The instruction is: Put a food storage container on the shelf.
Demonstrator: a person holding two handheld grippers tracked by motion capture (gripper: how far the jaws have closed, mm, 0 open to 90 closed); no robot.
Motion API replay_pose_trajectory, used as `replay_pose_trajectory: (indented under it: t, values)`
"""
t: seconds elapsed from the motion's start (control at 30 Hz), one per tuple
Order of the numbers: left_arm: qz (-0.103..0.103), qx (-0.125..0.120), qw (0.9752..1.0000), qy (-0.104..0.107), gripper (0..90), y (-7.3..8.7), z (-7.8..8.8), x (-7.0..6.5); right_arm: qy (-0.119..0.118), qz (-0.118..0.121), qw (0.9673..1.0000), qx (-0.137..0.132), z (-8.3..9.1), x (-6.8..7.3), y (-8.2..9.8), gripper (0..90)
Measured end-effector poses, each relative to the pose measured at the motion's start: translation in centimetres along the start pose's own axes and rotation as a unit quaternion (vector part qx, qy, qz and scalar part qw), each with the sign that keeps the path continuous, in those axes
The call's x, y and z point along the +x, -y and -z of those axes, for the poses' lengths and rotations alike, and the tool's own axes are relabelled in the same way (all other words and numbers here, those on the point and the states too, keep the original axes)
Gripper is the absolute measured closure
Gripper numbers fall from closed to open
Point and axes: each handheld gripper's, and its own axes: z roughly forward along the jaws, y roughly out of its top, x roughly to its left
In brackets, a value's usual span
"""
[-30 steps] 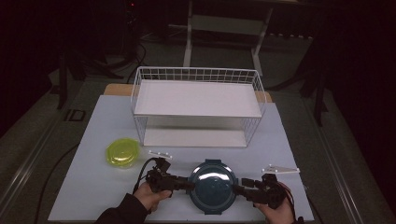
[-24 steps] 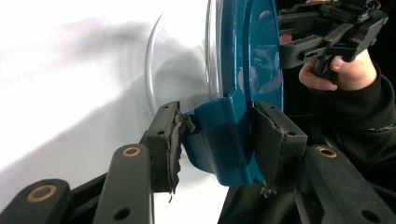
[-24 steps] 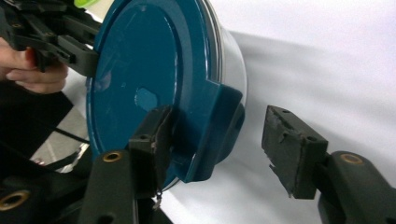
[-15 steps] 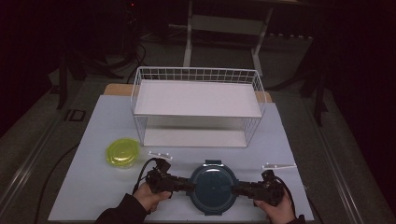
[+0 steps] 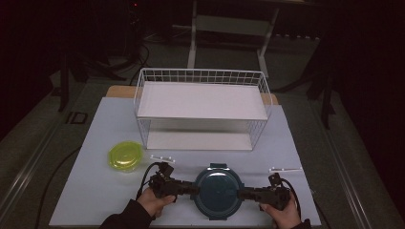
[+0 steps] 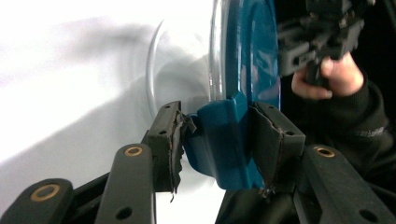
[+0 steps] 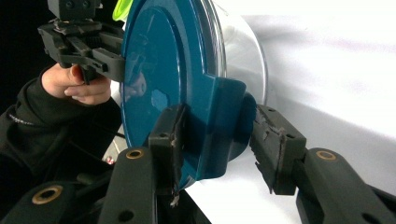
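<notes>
A white tabletop (image 5: 296, 143) is seen with a wire shelf (image 5: 203, 102) behind. Near its front edge, a blue-lidded container (image 5: 218, 191) is clamped at one latch by the left tongs (image 5: 191, 187). The right tongs (image 5: 241, 193) have just been closing around the opposite latch, one pad apparently not touching yet, so a two-sided grip seems near.

Dim lab or studio — white-covered table (image 5: 95, 191), wire rack (image 5: 203, 107), floor cables (image 5: 43, 191)

Left tool (image 5: 191, 189) and right tool (image 5: 241, 193) point inward at each other; right jaws have just been closing.
</notes>
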Motion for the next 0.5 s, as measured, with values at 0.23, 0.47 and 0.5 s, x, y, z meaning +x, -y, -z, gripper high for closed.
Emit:
replay_pose_trajectory:
  t: [0.23, 0.47, 0.5]
  values:
    - [0.005, 0.002, 1.0000, -0.007, 56.3, 0.2, 0.2, -0.8, 0.004, -0.008, 0.9999, -0.008, 0.1, 0.5, 0.2, 56.1]
    - [0.006, -0.012, 0.9999, 0.000, 56.9, -0.1, 0.9, -0.9, 0.009, 0.007, 0.9998, -0.017, 0.1, 1.1, -0.1, 56.3]
    - [0.001, -0.012, 0.9999, 0.000, 57.0, -0.3, 1.0, -1.0, 0.006, 0.006, 0.9998, -0.019, 0.2, 1.2, -0.1, 56.4]
